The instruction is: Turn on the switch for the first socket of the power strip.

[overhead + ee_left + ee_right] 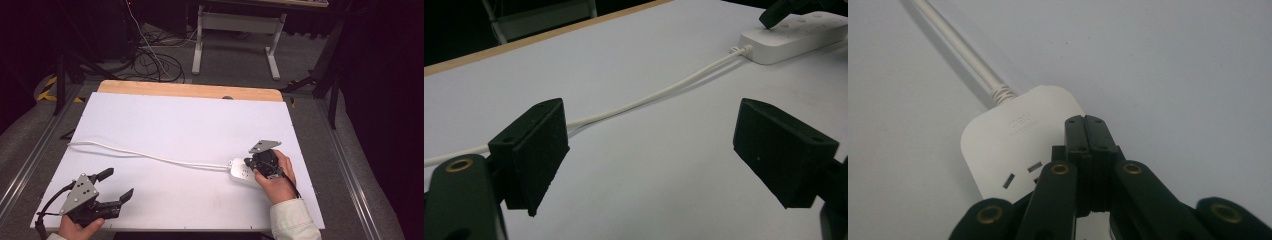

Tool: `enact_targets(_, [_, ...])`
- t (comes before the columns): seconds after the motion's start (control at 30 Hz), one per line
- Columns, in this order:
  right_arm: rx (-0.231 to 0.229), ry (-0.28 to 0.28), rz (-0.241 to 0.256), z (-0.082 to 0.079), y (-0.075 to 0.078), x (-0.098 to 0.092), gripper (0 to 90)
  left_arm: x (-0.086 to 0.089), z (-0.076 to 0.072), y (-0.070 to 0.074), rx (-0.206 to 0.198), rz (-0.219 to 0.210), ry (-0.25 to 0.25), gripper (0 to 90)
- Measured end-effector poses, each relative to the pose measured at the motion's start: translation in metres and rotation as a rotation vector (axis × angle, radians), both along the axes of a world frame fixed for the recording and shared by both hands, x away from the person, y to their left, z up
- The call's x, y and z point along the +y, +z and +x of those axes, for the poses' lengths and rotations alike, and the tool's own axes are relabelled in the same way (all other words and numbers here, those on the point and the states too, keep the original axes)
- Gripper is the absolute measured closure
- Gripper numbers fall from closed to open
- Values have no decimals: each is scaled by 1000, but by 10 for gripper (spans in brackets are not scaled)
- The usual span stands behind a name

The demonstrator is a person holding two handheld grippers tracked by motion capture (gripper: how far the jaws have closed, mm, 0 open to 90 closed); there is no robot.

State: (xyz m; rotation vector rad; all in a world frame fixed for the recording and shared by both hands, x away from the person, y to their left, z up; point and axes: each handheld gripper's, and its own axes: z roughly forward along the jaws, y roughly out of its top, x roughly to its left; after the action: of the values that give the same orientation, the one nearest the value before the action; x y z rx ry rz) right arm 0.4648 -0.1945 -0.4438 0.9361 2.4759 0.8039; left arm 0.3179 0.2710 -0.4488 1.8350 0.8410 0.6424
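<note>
Each black tool (116, 186) carries a grey three-cornered plate, brass-ringed screws, a black cable; right sleeve (291, 220) seemingly cream

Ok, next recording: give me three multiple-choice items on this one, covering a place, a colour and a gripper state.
1. Where does the white plastic power strip lie on the white table?
A. near right part
B. far left corner
C. on the floor

2. What colour is the round cable running from the strip?
A. black
B. white
C. orange

3. How do the jaws of the left gripper stand?
A. shut on the cable
B. shut with nothing between
C. wide apart

Key: 1 A, the high view shows it by the right gripper; 2 B, it matches the strip; 3 C, the left gripper view shows bare table between them.
</note>
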Motion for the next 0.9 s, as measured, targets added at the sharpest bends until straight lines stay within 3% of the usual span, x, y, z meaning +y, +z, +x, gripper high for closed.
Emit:
enact_targets(0.57, [-18,-9,-28,-1,-2,2,900,0,0,0,1,5,5,153])
enact_targets(0.73, [-13,-4,-21,-1,-2,1,900,0,0,0,-1,6,6,153])
enact_targets(0.83, [4,16,10,-1,-3,0,900,-1,0,0,1,2,7,153])
enact_targets(0.9, [-1,13,-1,-2,-3,2,900,-1,0,0,1,3,6,153])
